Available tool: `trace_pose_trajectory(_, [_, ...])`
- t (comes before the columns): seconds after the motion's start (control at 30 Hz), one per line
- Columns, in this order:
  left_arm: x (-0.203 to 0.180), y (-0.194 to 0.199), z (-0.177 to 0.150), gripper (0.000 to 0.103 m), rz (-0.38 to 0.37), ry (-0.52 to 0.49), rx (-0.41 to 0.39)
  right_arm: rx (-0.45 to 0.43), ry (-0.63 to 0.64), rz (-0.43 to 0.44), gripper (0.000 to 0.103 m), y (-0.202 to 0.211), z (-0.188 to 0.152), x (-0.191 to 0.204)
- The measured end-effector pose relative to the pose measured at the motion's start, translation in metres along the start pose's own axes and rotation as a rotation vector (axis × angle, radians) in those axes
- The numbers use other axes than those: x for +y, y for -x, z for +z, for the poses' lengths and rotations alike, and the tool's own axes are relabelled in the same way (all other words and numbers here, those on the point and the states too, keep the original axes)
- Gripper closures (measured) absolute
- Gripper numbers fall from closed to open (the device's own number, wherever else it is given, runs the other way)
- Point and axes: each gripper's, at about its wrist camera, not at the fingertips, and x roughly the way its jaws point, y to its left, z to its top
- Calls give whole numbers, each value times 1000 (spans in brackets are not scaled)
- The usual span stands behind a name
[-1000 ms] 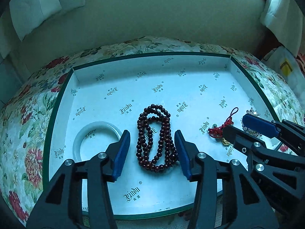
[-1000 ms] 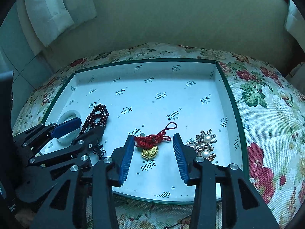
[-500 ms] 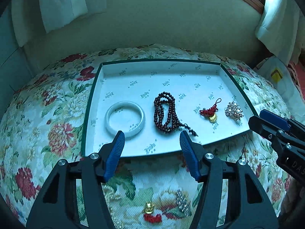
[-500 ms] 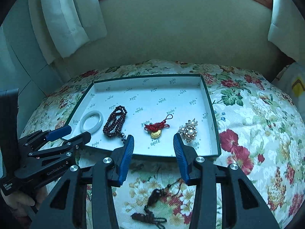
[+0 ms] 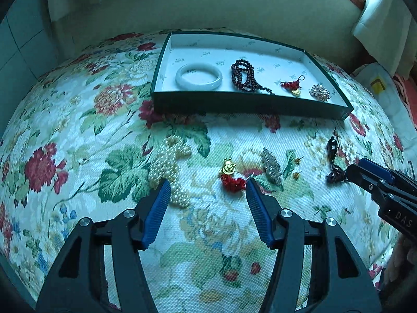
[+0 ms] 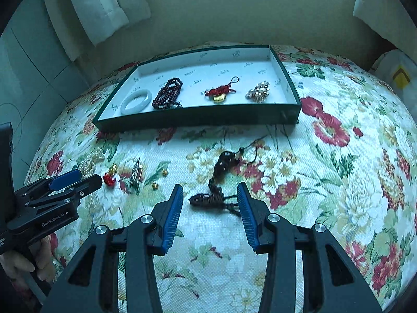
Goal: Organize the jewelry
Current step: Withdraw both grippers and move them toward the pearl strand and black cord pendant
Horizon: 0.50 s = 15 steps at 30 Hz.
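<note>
A green-walled tray (image 5: 250,104) (image 6: 198,117) holds a pale bangle (image 5: 198,76), dark bead necklace (image 5: 243,74), red knot charm (image 5: 292,85) and crystal brooch (image 5: 319,92). On the floral cloth lie a pearl strand (image 5: 168,168), a gold and red charm (image 5: 230,174), a silver hair clip (image 5: 272,165) and a dark knotted cord pendant (image 6: 219,180). My left gripper (image 5: 207,195) is open and empty above the cloth, near the charm. My right gripper (image 6: 209,200) is open and empty, with the cord pendant's near end between its fingers.
The floral cloth (image 6: 338,182) covers a rounded table that drops off at both sides. Two small gold beads (image 6: 159,180) lie near the hair clip. A wall and white curtains (image 6: 99,5) stand behind. A white bag (image 5: 378,83) sits at the right.
Both grippers have pulled back from the tray towards the near side of the table and stay open. The loose jewelry on the cloth has come into view.
</note>
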Motion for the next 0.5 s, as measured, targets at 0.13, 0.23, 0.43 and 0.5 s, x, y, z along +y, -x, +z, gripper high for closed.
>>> trace_pose_trajectory(0.13, [11, 0, -9, 44, 19, 27, 14, 16, -9, 4, 60, -1, -11, 0])
trace_pose_trajectory(0.23, [14, 1, -10, 44, 23, 31, 12, 20, -14, 5, 60, -1, -13, 0])
trace_pose_trajectory(0.43, [16, 2, -8, 44, 25, 34, 8, 15, -10, 4, 60, 1, -12, 0])
trace_pose_trajectory(0.5, [18, 0, -6, 44, 27, 39, 11, 17, -12, 5, 60, 0, -12, 0])
